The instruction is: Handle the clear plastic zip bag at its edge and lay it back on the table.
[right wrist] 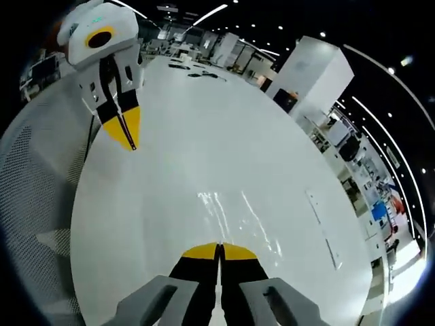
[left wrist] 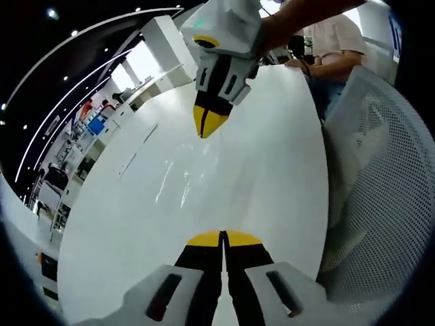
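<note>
Bag [left wrist: 180,180] lies flat on your white table [left wrist: 272,136]; your left gripper [left wrist: 223,239] and right gripper [right wrist: 219,250] are both pressed together, empty.

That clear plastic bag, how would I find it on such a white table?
Start at the big white table. The clear plastic zip bag lies flat mid-table, between the two yellow-tipped grippers. It is nearly invisible: only faint glossy creases and streaks of reflected light set it off from the bare tabletop.
</note>
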